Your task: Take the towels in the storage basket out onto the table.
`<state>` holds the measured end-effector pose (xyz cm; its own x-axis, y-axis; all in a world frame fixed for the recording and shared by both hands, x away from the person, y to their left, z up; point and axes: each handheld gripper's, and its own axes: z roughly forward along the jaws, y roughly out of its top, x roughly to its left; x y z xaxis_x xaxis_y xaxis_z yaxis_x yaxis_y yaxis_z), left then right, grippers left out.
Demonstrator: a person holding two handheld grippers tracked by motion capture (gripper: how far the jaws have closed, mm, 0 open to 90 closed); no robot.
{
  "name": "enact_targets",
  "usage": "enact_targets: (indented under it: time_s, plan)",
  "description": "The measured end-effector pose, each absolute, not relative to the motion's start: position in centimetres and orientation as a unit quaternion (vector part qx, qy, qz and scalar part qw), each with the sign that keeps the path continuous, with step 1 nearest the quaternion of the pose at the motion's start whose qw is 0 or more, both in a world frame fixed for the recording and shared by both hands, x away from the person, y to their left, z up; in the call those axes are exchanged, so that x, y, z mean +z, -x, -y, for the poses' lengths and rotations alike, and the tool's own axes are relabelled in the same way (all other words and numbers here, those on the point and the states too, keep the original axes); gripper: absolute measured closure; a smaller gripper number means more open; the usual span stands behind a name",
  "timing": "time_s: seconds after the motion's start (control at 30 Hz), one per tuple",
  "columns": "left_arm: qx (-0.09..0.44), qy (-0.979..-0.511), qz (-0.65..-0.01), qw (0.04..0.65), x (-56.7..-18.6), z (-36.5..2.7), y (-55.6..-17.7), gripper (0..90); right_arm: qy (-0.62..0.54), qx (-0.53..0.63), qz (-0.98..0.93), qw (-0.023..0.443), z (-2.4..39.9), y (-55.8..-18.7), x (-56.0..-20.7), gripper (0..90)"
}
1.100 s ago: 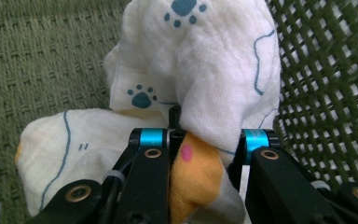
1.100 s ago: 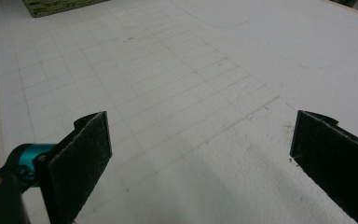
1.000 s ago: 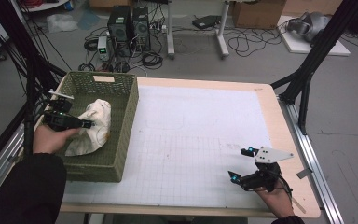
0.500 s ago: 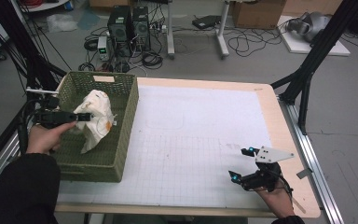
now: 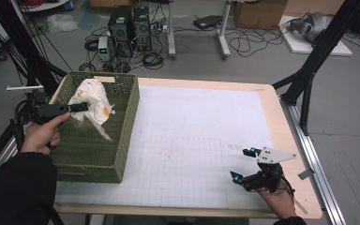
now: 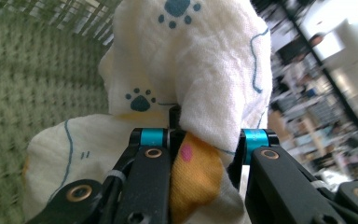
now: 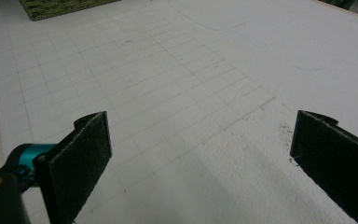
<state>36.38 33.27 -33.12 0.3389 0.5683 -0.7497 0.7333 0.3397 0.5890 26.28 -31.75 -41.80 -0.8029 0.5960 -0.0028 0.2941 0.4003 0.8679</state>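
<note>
A cream cloth (image 5: pixel 92 101) with blue paw prints and an orange patch hangs lifted inside the green woven basket (image 5: pixel 122 140) at the table's left. My left gripper (image 5: pixel 80 107) is shut on a bunched fold of that cloth (image 6: pixel 200 84), which drapes over and between its jaws in the left gripper view. At the table's front right, my right gripper (image 5: pixel 243 165) rests low over the white gridded mat (image 5: pixel 201 136), jaws wide apart. Between its pads (image 7: pixel 81 154) lies only bare mat (image 7: pixel 200 140).
The basket takes up the table's left third. A wooden border (image 5: pixel 286 140) frames the mat. Beyond the far edge, computer towers (image 5: pixel 129 23), cables and black frame legs (image 5: pixel 309 70) stand on the floor. A corner of the basket (image 7: pixel 56 7) shows far off in the right gripper view.
My left gripper has lifted the cloth up and toward the basket's far end, so it now hangs higher. The right gripper has kept still.
</note>
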Motion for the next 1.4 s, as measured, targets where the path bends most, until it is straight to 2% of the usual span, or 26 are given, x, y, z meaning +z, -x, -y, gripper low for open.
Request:
enact_targets:
  time_s: [0.67,0.93,1.4]
  plan:
    - [-0.103,-0.513,-0.546,0.654,-32.2,-33.3,-36.2,78.8,-0.273,0.477,-0.82,0.16,31.7,-26.2,-41.7,4.3]
    - [-0.117,-0.518,-0.515,0.673,-30.8,-31.6,-36.6,78.9,-0.274,0.477,-0.82,0.159,31.7,-26.3,-41.7,4.3]
    - [-0.134,-0.539,-0.495,0.668,-30.1,-28.2,-37.4,79.1,-0.273,0.48,-0.818,0.162,31.7,-26.3,-41.6,4.3]
